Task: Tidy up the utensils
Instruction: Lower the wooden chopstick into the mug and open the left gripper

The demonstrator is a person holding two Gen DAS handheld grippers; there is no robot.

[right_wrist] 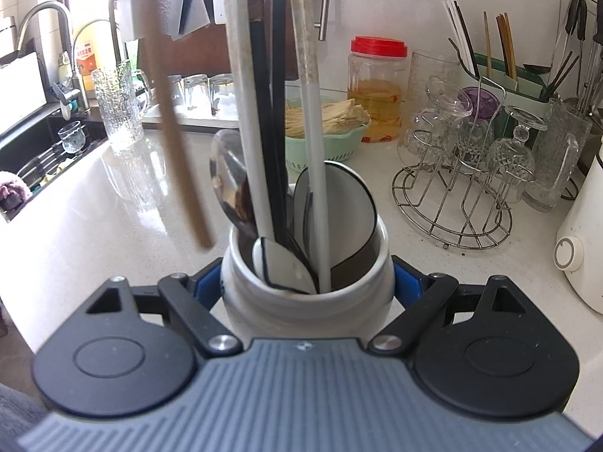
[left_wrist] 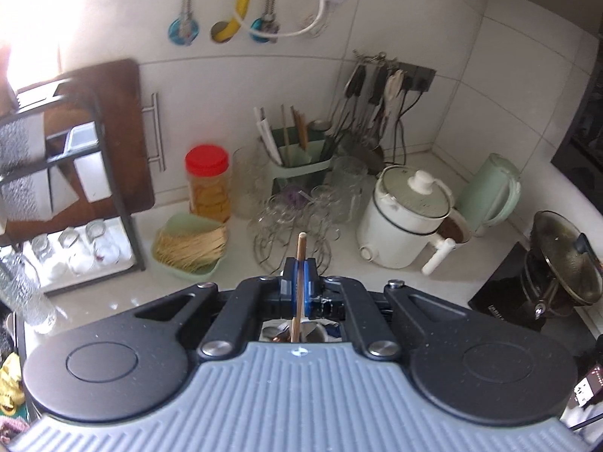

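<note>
One chopstick (left_wrist: 300,263) (perhaps wooden), one jar (right_wrist: 305,301)

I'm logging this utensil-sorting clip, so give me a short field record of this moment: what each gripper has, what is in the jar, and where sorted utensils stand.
left gripper: shut on wooden chopstick, lifted clear of the jar
right gripper: shut on white ceramic jar, which stands on the white counter
jar contents: spoons, black and white chopsticks, standing upright
green utensil holder: by the back wall, holding chopsticks
glass rack: right of the jar, apart
</note>
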